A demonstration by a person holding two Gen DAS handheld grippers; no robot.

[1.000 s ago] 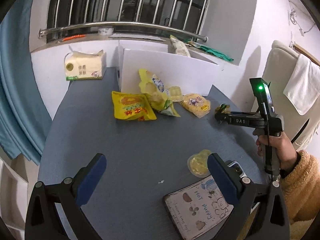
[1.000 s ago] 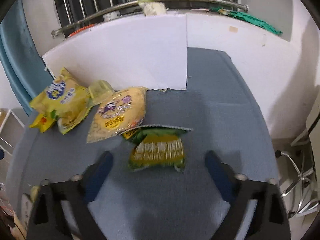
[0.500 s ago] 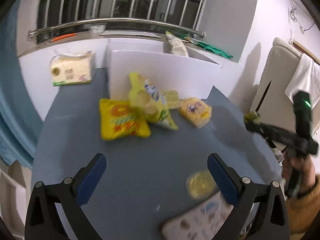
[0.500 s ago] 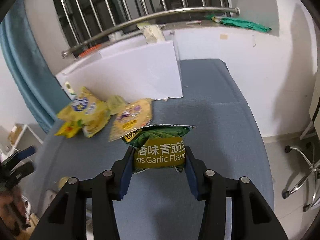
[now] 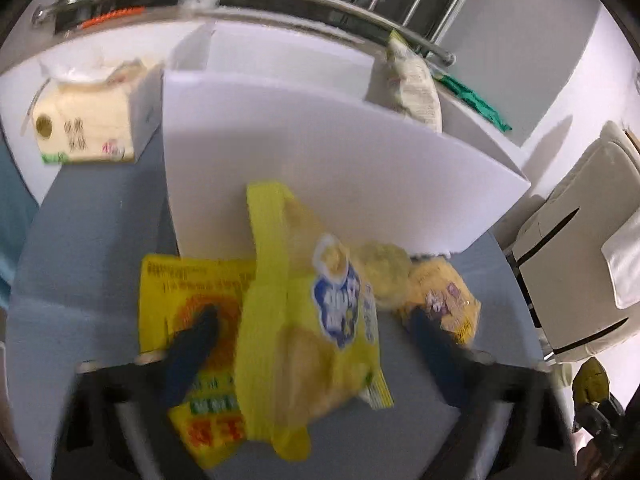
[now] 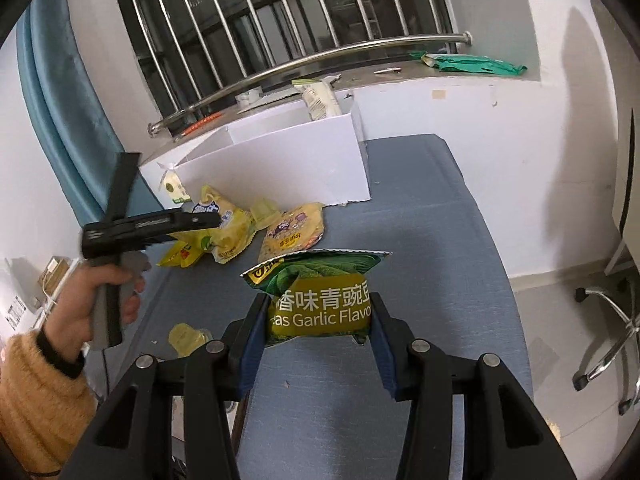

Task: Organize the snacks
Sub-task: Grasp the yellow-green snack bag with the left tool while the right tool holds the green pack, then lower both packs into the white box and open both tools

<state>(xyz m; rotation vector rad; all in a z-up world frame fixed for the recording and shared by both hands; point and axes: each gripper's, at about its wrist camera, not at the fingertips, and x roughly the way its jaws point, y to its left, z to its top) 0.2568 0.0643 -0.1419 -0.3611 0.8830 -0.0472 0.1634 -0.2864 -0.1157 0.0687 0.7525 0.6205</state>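
We had the blue table [image 6: 432, 216] under everything, with the white box [image 6: 280, 160] sitting at its far end below the window bars [image 6: 280, 20]. One pale packet [image 6: 320, 98] stood inside the box at its back; the rest of the inside we couldn't see. A tissue pack [image 5: 80, 124] sat just beside the box on its left.

In front of the box wall was the yellow pile: a flat yellow bag [image 5: 188, 320], a chip bag [image 5: 304, 320] lying across it, a small jelly cup [image 5: 380, 276] and an orange-yellow packet [image 5: 444, 300] right beside that. That pile stood between us and the box.

Our left gripper [image 5: 312, 344] was spread wide either side of the chip bag, not gripping anything as far as we could tell, pretty blurry though. Our right gripper [image 6: 318, 320] was clamped on the green pea bag [image 6: 320, 296], held up off the table, well short of the box. Another jelly cup [image 6: 186, 336] sat near the table's left edge.
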